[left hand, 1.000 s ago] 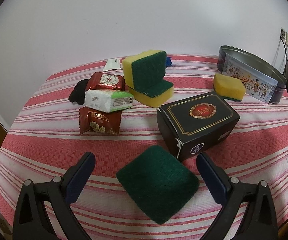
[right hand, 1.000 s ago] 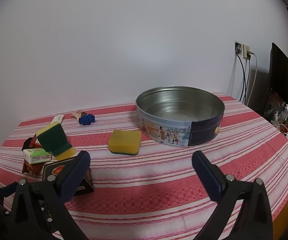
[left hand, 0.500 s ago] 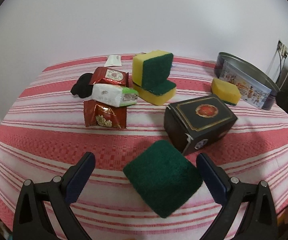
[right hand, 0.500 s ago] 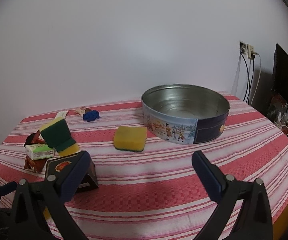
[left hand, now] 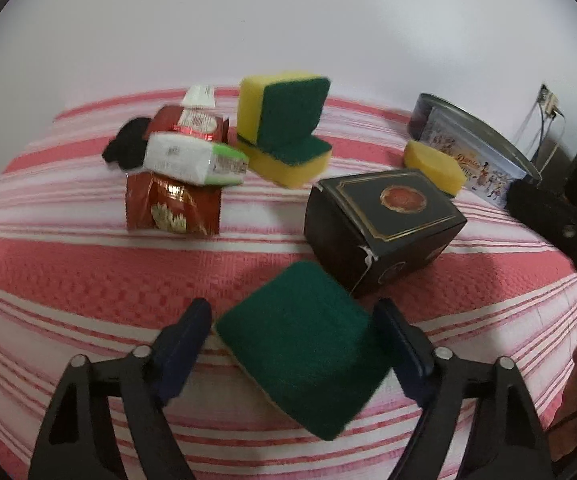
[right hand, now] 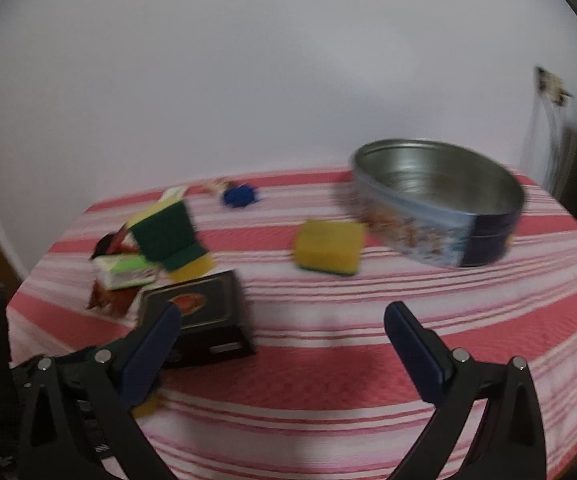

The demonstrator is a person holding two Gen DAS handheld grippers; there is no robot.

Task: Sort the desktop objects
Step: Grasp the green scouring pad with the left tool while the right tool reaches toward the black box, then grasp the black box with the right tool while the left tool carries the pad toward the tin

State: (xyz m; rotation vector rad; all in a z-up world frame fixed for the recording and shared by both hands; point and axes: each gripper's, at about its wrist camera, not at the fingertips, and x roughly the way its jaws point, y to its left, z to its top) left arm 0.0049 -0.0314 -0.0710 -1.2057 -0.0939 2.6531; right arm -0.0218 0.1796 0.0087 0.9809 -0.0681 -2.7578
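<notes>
A green-topped sponge (left hand: 304, 344) lies cornerwise between the fingers of my left gripper (left hand: 292, 316). The jaws are closing, and the blue pads (left hand: 196, 324) touch its left and right corners. Just beyond it stands a black gift box (left hand: 384, 224). My right gripper (right hand: 282, 316) hangs open and empty over the striped cloth, with the box (right hand: 196, 308) at its left finger. A yellow sponge (right hand: 328, 246) rests beside the open round tin (right hand: 428, 232). The right gripper's black body (left hand: 548, 220) shows at the right edge of the left wrist view.
Two stacked sponges (left hand: 284, 120), one upright, stand at the back. Left of them are red snack packets (left hand: 172, 204), a white-green tissue pack (left hand: 192, 158) and a black lump (left hand: 126, 148). A blue object (right hand: 238, 196) lies near the far edge.
My left jaws have closed in from wide open onto the green sponge's corners. The right gripper has swung left and dipped, so the tin now sits further right in its view.
</notes>
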